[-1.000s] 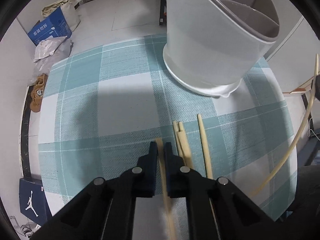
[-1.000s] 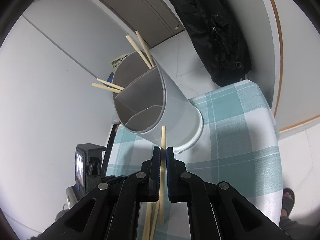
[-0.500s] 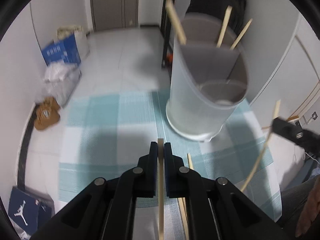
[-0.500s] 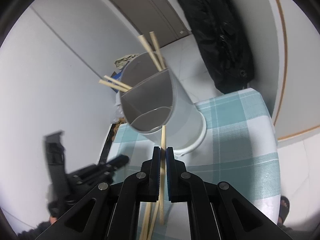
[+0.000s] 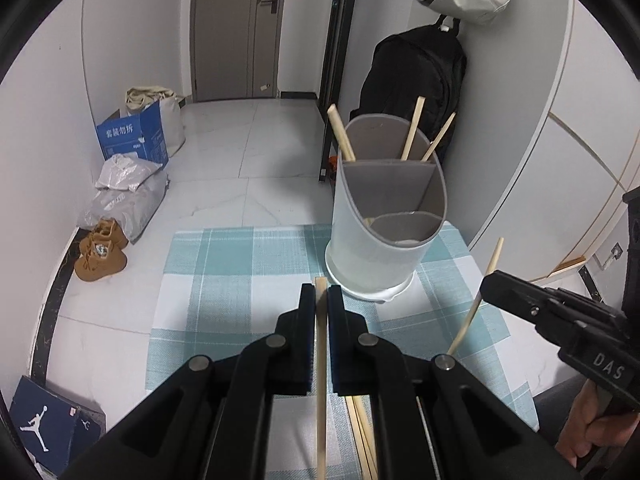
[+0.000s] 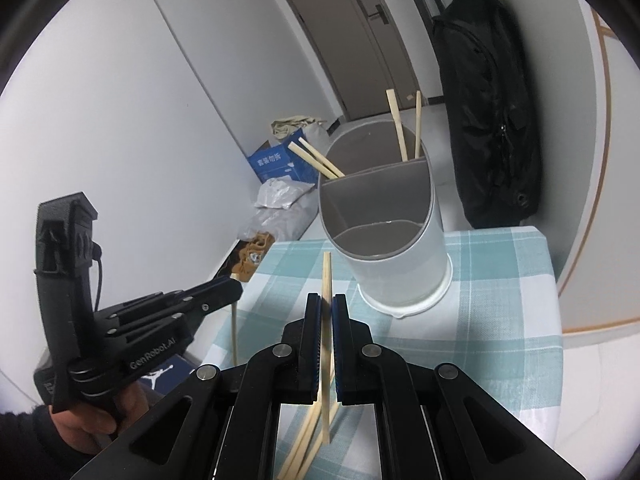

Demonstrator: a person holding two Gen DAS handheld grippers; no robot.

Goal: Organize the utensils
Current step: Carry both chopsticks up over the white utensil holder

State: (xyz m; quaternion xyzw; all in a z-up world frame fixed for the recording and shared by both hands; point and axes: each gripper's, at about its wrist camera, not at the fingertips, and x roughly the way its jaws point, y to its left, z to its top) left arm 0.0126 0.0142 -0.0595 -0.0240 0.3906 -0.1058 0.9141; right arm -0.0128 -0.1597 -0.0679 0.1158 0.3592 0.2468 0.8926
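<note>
A white divided utensil holder (image 5: 384, 232) (image 6: 392, 248) stands at the far side of the checked tablecloth (image 5: 224, 280), with several chopsticks (image 5: 412, 128) in its back compartments. My left gripper (image 5: 321, 292) is shut on a wooden chopstick (image 5: 321, 380), raised above the cloth. My right gripper (image 6: 327, 300) is shut on another chopstick (image 6: 327, 280), held upright. The right gripper also shows in the left wrist view (image 5: 486, 282), and the left gripper shows in the right wrist view (image 6: 236, 290). Loose chopsticks (image 5: 362, 432) (image 6: 304, 440) lie on the cloth below.
The table is small, with its edges close on all sides. A black bag (image 5: 412, 80) hangs behind the holder. On the floor to the left are a blue box (image 5: 132, 136), plastic bags (image 5: 124, 196) and brown shoes (image 5: 100, 252).
My left gripper has lifted its chopstick off the cloth and pulled back and up, so the whole holder now shows. My right gripper holds its chopstick much as before.
</note>
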